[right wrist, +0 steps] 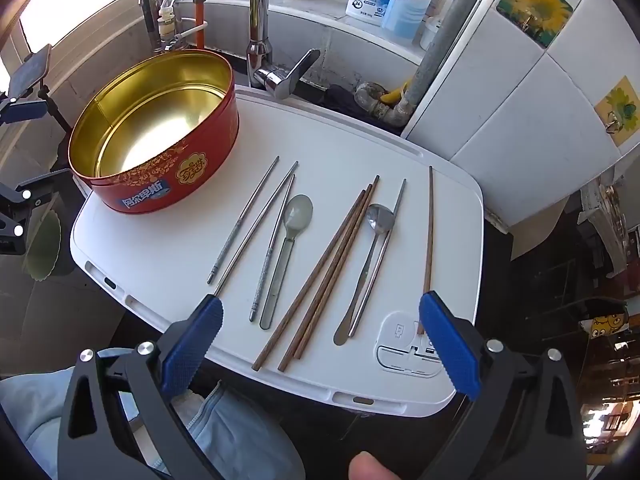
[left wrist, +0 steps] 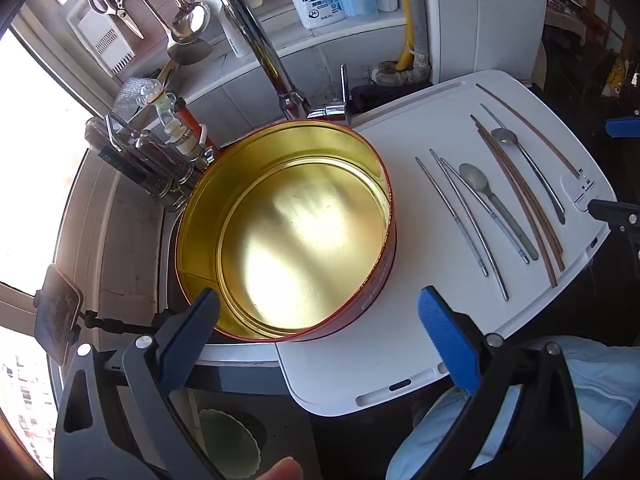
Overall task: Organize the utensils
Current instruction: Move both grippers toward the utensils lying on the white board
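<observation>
We log the left gripper (left wrist: 320,312) spread wide, nothing between its blue pads (left wrist: 448,336), held above the near rim of the round red tin (left wrist: 384,264). The tin's gold interior sits directly ahead of this gripper and looks bare, lit by a bright patch. The tin rests on the left end of the white board (left wrist: 360,364), whose near edge runs under the right pad.

Ahead and to the right of the left gripper we see the utensils laid in a row on the board. In the right wrist view the right gripper (right wrist: 320,320) is likewise released, jaws far apart, hovering over the near ends of that row.

Left to right ahead of the right gripper: three metal chopsticks (right wrist: 244,220), the first near the left pad; a translucent grey-green spoon (right wrist: 298,212) just beside the third; three wooden chopsticks (right wrist: 332,264) bunched and touching, roughly on the gripper's centre line; a metal spoon (right wrist: 379,218) with a fourth metal chopstick (right wrist: 384,248) lying against it; a lone wooden chopstick (right wrist: 430,232) ending near the right pad.

The tin (right wrist: 160,176) stands far ahead-left of this gripper, apart from the utensils. A faucet (right wrist: 260,20) rises beyond the board.
</observation>
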